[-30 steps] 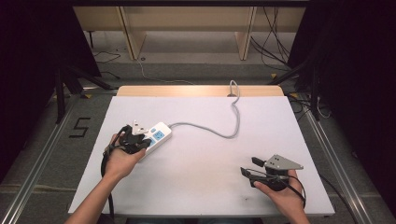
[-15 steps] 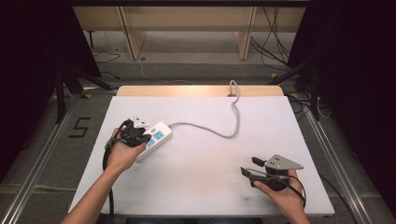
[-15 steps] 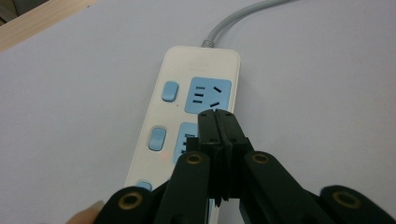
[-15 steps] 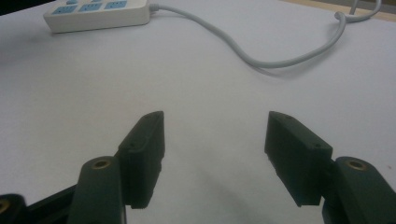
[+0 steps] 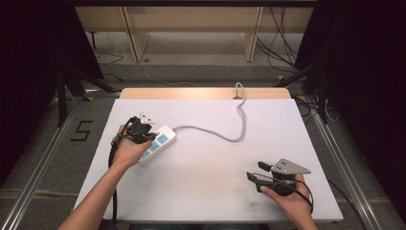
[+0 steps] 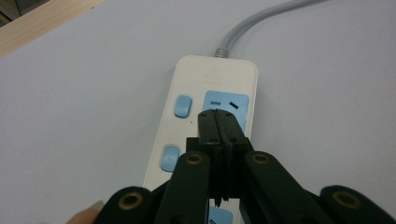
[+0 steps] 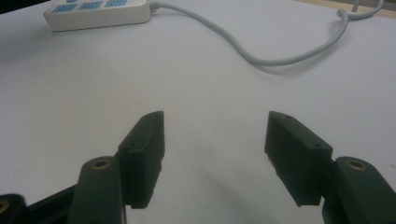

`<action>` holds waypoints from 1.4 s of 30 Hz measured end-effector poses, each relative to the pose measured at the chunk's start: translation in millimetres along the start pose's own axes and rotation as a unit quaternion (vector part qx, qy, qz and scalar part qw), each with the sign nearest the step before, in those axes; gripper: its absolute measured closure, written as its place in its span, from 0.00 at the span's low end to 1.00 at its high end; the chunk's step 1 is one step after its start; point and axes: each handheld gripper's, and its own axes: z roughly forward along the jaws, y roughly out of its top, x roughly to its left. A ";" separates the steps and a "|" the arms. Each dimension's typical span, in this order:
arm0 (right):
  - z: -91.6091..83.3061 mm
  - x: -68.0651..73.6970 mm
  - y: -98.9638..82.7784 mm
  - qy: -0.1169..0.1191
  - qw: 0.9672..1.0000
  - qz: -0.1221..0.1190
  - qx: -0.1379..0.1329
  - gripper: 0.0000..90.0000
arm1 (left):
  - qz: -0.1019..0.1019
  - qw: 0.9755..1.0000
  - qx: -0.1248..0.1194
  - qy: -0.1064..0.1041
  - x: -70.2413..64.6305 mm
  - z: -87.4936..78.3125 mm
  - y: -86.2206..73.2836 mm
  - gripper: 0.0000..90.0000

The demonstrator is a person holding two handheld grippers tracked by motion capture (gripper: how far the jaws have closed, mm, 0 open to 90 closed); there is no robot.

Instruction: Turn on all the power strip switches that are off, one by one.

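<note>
A white power strip [image 5: 161, 140] with blue sockets and blue switches lies at the table's left, and its grey cable [image 5: 225, 136] runs off to the far edge. My left gripper [image 5: 145, 134] is over the strip, jaws shut with nothing between them. In the left gripper view its tips [image 6: 217, 114] sit above the blue socket nearest the cable end of the strip [image 6: 205, 79]; I cannot tell whether they touch it. My right gripper [image 5: 256, 171] rests near the front right, open and empty [image 7: 215, 140], facing the strip [image 7: 98, 11] and cable [image 7: 261, 58].
The white table top [image 5: 201, 191] ends in a wooden strip [image 5: 201, 92] at the far edge, where the cable drops off. Dark stands and floor cables lie beyond the table.
My left hand and gripper have slid a little farther from the person along the strip. The strip, the cable and my right gripper have kept still.
</note>
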 end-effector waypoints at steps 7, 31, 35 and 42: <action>0.6 -0.2 -0.2 0.001 1.000 0.000 0.001 0.43 | 0.004 1.000 0.000 0.002 4.4 9.1 7.8 1.00; 0.9 -0.9 -0.6 0.001 1.000 0.000 0.003 0.43 | 0.003 0.999 0.030 0.012 16.0 41.8 16.1 1.00; 1.1 -0.5 -0.6 0.000 1.000 0.000 0.005 0.43 | 0.005 0.999 0.035 0.011 15.8 45.9 16.4 1.00; 1.2 -0.7 -0.8 0.001 1.000 0.000 0.005 0.43 | -0.003 0.999 0.037 0.012 17.7 51.0 16.8 1.00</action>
